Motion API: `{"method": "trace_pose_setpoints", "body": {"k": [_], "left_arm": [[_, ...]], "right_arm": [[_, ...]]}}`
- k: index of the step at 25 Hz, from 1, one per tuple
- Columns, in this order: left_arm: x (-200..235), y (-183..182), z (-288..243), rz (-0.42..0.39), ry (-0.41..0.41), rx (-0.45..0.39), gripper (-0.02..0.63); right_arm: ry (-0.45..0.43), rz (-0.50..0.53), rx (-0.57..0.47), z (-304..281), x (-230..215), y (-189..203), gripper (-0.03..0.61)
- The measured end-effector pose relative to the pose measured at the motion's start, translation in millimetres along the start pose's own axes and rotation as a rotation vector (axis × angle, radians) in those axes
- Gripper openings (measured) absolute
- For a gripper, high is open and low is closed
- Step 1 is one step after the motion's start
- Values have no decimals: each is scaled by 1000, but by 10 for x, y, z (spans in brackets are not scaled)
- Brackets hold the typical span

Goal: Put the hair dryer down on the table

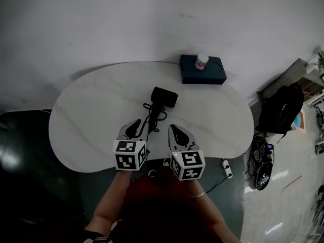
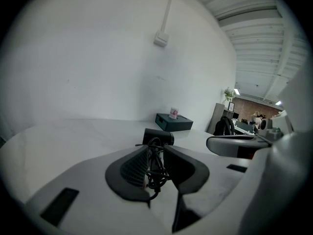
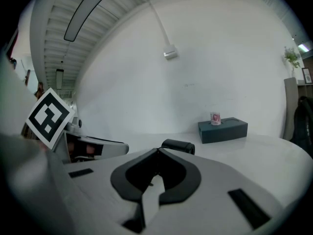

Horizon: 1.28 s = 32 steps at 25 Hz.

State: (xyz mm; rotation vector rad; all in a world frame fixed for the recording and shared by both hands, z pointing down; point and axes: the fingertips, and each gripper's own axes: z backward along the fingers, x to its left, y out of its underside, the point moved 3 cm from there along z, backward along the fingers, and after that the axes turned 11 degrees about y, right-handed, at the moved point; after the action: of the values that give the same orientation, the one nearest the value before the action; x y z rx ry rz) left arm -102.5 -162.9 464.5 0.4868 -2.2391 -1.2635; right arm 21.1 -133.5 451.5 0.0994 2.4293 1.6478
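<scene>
Hair dryer [image 1: 164, 97] on counter [image 1: 91, 115] | left hand-held gripper [image 2: 156, 153] pinches floppy coiled cord [image 2: 155, 174] (stiff handle likely a surer hold) | right hand-held gripper [image 3: 156, 153] pressed together

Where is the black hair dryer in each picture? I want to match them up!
Head view: the hair dryer lies near the middle of the white table.
Left gripper view: centre, close ahead, its cord bundle nearest the camera.
Right gripper view: just right of centre, low, partly hidden.
Shared landmark: the dark box behind the dryer.
</scene>
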Motion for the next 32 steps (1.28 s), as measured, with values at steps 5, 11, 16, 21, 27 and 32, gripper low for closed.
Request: {"method": "trace_pose_setpoints", "body": {"k": [5, 11, 16, 21, 27, 32], "left_arm": [[-39, -49, 153, -11, -3, -37, 86], [-91, -129, 368, -17, 2, -89, 63], [-115, -153, 546, -30, -6, -124, 41], [-125, -113, 716, -48, -23, -133, 29], [-144, -100, 917, -56, -25, -164, 23], [-171, -128, 1003, -54, -29, -197, 23]], "right_arm": [[9, -1, -21, 117, 36, -13, 15], [19, -2, -48, 273, 88, -46, 15], [20, 4, -61, 403, 155, -52, 15], [16, -2, -65, 538, 217, -35, 15], [41, -5, -95, 690, 247, -61, 15], [53, 10, -124, 781, 210, -92, 15]]}}
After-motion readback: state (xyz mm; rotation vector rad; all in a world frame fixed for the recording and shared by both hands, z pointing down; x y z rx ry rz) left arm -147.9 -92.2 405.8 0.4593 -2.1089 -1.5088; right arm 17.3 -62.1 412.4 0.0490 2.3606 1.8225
